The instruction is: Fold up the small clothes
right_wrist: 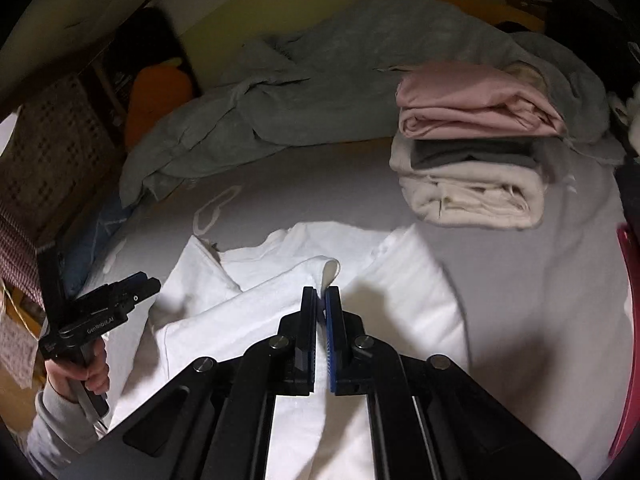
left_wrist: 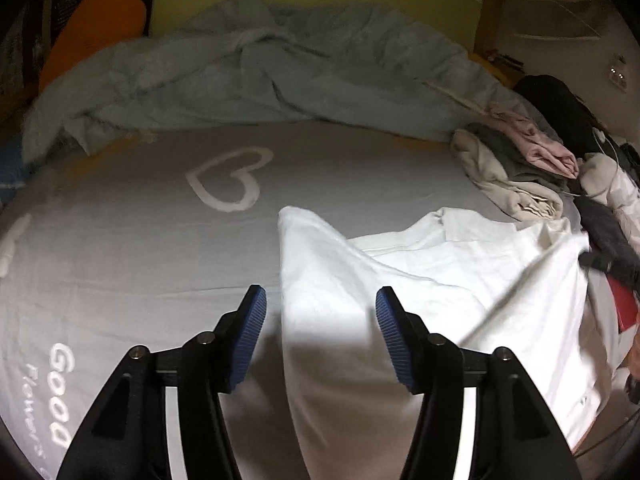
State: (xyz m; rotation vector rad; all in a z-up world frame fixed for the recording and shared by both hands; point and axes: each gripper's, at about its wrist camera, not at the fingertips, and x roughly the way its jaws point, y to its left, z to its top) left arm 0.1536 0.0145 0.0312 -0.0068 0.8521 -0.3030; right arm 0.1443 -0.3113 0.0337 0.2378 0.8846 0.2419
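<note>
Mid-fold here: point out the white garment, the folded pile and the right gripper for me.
white garment (right_wrist: 404,280): right wrist view, on its flat right-hand panel.
folded pile (right_wrist: 472,96): right wrist view, on the pink piece on top.
right gripper (right_wrist: 321,294): right wrist view, between the tips of its jaws, shut on a white fold.

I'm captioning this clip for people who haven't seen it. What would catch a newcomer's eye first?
The bright white garment spread across the grey bedsheet, nearest the cameras, with the right gripper pinched shut on its sleeve. Next, the neat stack of folded clothes, pink on top, far right, and the white heart outline printed on the sheet.
</note>
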